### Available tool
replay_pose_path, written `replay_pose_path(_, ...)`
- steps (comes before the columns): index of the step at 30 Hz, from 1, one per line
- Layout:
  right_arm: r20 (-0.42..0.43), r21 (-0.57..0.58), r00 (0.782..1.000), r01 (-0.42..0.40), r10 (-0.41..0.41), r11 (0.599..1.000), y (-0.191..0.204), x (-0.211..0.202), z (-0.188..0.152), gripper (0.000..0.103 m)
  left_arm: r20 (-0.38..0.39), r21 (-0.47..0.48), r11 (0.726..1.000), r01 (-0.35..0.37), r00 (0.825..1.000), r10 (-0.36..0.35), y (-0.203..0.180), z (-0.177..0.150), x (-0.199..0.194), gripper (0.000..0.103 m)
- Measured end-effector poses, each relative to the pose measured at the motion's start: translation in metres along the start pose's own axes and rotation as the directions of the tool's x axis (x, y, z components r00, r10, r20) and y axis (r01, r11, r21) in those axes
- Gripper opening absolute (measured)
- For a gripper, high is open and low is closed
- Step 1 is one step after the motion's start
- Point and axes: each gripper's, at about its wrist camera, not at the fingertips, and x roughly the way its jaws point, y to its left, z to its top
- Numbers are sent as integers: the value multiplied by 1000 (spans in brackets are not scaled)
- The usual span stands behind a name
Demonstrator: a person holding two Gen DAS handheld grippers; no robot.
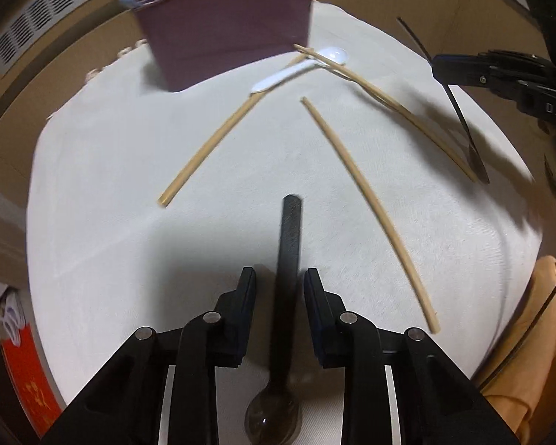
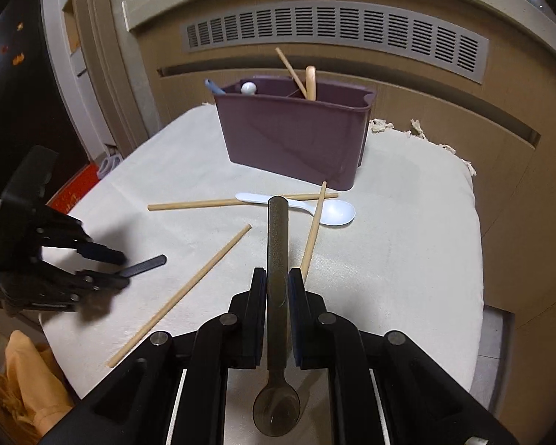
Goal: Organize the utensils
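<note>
A purple divided utensil holder [image 2: 296,137] stands at the back of the white cloth and also shows in the left wrist view [image 1: 226,26]; it holds chopsticks and spoons. My right gripper [image 2: 277,278] is shut on a dark translucent spoon [image 2: 277,296], handle pointing forward, above the cloth. My left gripper [image 1: 280,278] is open with its jaws on either side of a black spoon [image 1: 288,259] that lies on the cloth. A white spoon [image 2: 315,209] and several wooden chopsticks [image 2: 189,285] lie loose on the cloth in front of the holder.
The white cloth [image 2: 407,241] covers a round-cornered table. A beige wall with a vent grille [image 2: 333,37] is behind it. An orange cloth [image 2: 29,389] lies off the table's near left, and a red box [image 1: 26,371] is beside it.
</note>
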Motion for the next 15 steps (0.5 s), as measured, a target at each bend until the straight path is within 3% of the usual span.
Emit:
replay_pose_path(4, 9, 10, 1000, -19, 19, 1000, 6, -2, -1, 11, -16, -35, 999, 15, 1000, -15, 0, 13, 6, 24)
replay_pose_path(5, 14, 16, 1000, -23, 23, 1000, 7, -3, -1, 11, -8, -41, 999, 8, 1000, -8, -3, 15, 6, 15)
replay_pose_path(6, 19, 21, 999, -26, 26, 999, 8, -5, -2, 11, -1, -49, 999, 0, 1000, 0, -5, 14, 6, 13)
replay_pose_path(9, 41, 35, 999, -29, 28, 999, 9, -16, -4, 11, 42, -89, 996, -16, 999, 20, -11, 10, 0, 12)
replay_pose_path(12, 66, 34, 998, -19, 16, 999, 9, -33, -9, 11, 159, -161, 987, 19, 987, 7, -11, 7, -27, 12)
replay_pose_path(15, 95, 39, 995, -15, 11, 999, 9, -51, -11, 11, 305, -205, 977, 67, 952, -2, -12, 6, -72, 12)
